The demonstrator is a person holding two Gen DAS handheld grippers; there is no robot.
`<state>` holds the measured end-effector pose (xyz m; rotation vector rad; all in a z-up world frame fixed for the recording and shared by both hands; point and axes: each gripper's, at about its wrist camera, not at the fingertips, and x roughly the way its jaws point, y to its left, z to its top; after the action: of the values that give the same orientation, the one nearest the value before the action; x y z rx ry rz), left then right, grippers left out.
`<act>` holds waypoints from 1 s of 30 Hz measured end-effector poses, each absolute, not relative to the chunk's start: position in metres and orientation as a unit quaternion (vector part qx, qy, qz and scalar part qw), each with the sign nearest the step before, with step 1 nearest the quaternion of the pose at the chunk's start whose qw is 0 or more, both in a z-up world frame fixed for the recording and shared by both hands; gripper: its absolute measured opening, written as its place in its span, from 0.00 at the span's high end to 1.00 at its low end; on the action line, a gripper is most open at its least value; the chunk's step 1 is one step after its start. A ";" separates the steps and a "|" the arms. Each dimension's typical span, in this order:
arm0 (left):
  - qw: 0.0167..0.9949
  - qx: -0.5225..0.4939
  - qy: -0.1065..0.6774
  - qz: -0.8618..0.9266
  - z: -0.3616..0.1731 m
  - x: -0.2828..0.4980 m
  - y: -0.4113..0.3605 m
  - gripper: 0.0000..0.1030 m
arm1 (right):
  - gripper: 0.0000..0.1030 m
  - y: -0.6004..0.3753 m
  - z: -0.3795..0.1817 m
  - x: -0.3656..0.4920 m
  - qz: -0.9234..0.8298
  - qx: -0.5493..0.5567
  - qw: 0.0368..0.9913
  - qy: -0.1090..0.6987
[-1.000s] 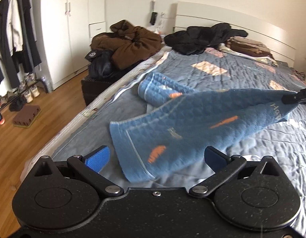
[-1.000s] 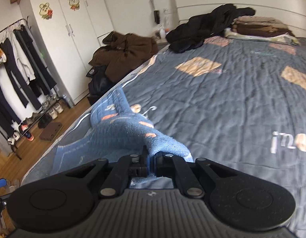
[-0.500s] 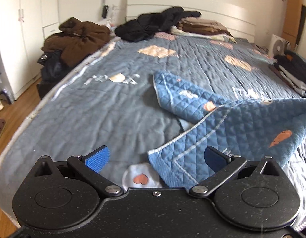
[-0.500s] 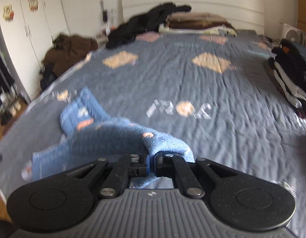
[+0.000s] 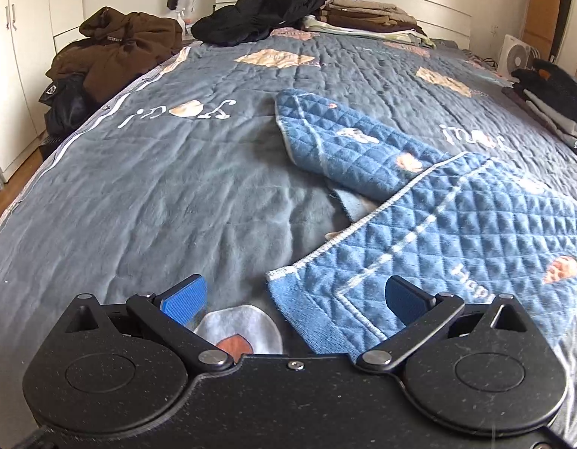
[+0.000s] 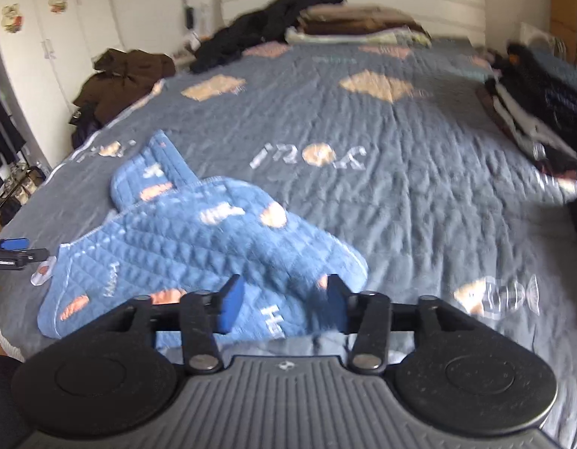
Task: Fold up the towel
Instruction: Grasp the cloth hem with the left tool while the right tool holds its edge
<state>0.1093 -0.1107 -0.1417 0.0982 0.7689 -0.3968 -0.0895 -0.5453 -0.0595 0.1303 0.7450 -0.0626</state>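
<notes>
Bed: a wide bed with a grey-blue quilted cover [image 5: 183, 187] printed with tan diamonds and white lettering fills both views; a white headboard [image 5: 419, 3] stands at its far edge.
Clothes at the far edge: a heap of black garments [image 5: 273, 11] lies by the headboard, beside a folded stack of brown and cream cloth [image 5: 367, 15].
Clothes at the left edge: a crumpled brown jacket [image 5: 116, 48] is piled just off the bed's left side.
Clothes at the right edge: a stack of dark and pale folded garments [image 6: 531, 112] sits there (blurred in the right wrist view).
Towel: the blue quilted towel with orange patches [image 5: 475, 239] lies on the cover near the bed's near edge, loosely doubled, its upper layer draped over a lower part that pokes out toward the headboard; one hemmed corner points toward the near edge.
Right gripper: the black right gripper with blue pads [image 6: 284, 299] has its jaws opening, the towel's near end between them; the pads look clear of the cloth.
Left gripper: the black left gripper with blue pads [image 5: 292, 299] is spread wide, with the towel's corner lying between its fingers, not pinched.
Small patch: a white patch with an orange shape [image 5: 239, 331] shows on the cover just in front of the left gripper.
</notes>
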 end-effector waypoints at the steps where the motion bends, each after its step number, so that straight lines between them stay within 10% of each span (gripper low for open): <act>1: 0.907 0.044 0.374 -0.191 -0.144 0.112 -0.109 0.01 | 0.37 -0.539 -0.057 -0.088 -0.029 0.053 0.933 0.355; 11: 0.896 0.060 0.384 -0.214 -0.171 0.134 -0.118 0.24 | 0.25 -0.504 -0.063 -0.026 0.027 0.079 0.951 0.299; 15: 0.891 0.049 0.386 -0.232 -0.179 0.136 -0.118 0.80 | 0.24 -0.497 -0.077 -0.003 0.041 0.099 0.952 0.288; 17: 0.889 0.048 0.391 -0.234 -0.177 0.135 -0.117 0.92 | 0.24 -0.495 -0.085 0.001 0.052 0.115 0.950 0.284; 22: 0.876 0.064 0.410 -0.246 -0.172 0.133 -0.117 0.93 | 0.24 -0.493 -0.099 0.004 0.060 0.105 0.950 0.288; 26: 0.879 0.074 0.413 -0.225 -0.179 0.138 -0.114 0.60 | 0.24 -0.488 -0.098 0.005 0.082 0.092 0.950 0.288; 29: 0.877 0.056 0.414 -0.238 -0.182 0.139 -0.112 0.64 | 0.24 -0.485 -0.098 0.007 0.084 0.087 0.950 0.289; 30: 0.875 0.054 0.412 -0.250 -0.182 0.138 -0.113 0.83 | 0.24 -0.485 -0.098 0.008 0.086 0.090 0.949 0.290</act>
<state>0.1375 -0.1131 -0.1815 0.1137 0.8597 -0.5217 0.0078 -0.4852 -0.0983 0.1822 0.5902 0.1752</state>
